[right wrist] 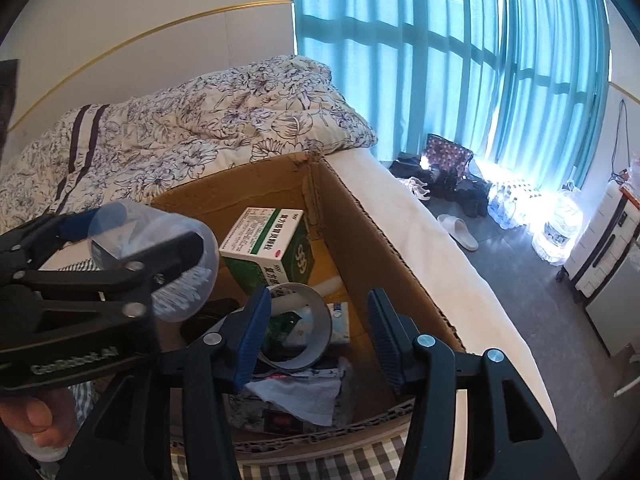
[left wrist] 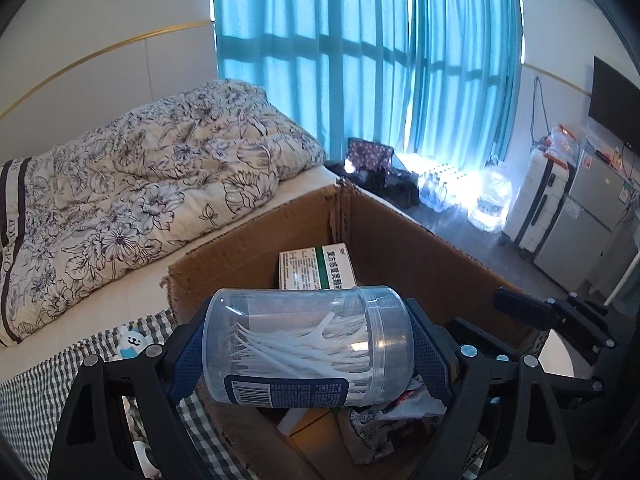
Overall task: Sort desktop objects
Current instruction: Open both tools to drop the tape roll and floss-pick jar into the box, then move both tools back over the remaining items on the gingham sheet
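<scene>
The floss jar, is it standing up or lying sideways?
Sideways. The jar lies flat across the left gripper, lid end pointing right, over the box.

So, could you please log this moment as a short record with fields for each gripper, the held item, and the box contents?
left gripper: shut on the floss pick jar, held on its side over the cardboard box
right gripper: open, empty, above the box
box contents: green and white medicine box, tape roll, white cloth, other small items
box location: on the bed
</scene>
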